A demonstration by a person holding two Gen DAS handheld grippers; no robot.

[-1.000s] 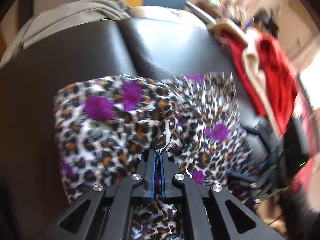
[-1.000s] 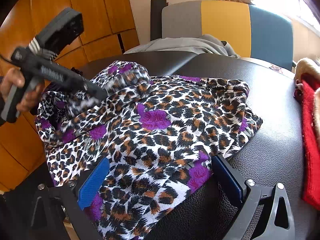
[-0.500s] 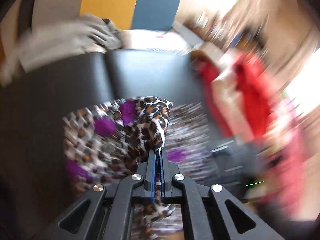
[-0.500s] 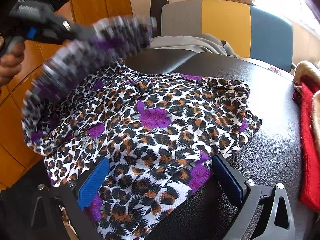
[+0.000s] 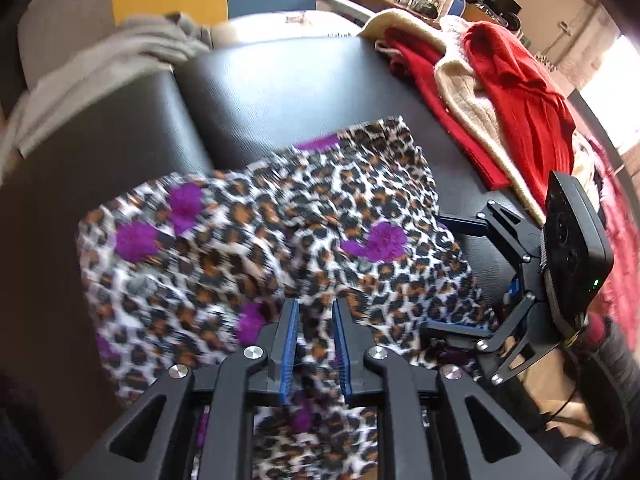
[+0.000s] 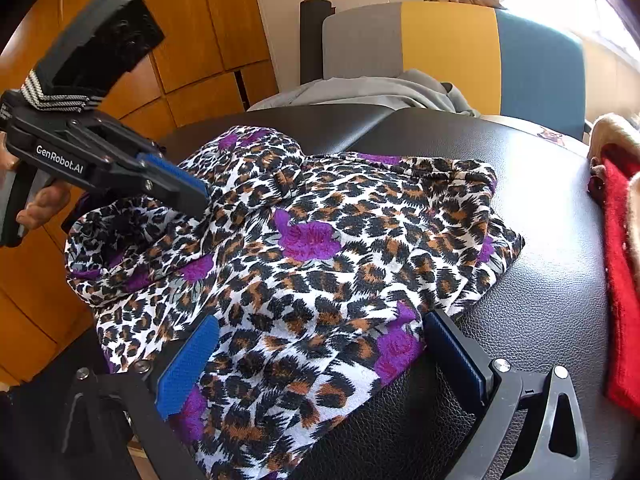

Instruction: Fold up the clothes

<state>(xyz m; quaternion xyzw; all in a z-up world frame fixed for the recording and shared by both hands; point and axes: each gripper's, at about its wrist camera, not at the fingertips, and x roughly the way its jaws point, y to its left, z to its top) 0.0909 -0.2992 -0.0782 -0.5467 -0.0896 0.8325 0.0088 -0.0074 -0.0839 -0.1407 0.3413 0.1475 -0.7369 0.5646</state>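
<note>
Black padded tabletop (image 6: 552, 240) carried the leopard-print garment (image 6: 320, 248), spread across its middle. At the left, the left tongs (image 5: 314, 312) hovered just over the cloth, jaws opening with nothing pinched between them. Further right, the right tongs (image 6: 320, 344) stood wide astride the garment's near edge, beside red clothing (image 6: 620, 264).

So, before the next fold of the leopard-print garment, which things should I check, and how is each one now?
1. Left hand-held gripper free of cloth: ok, its jaws are opening and nothing is pinched between them.
2. Leopard-print garment lies on the black padded surface: ok, though its near edge hangs over.
3. Folded part lies flat: not ok, it is bunched at the left.
4. Right hand-held gripper open: ok, the wide jaws straddle the hem.
5. Red garment apart from the leopard one: ok.
</note>
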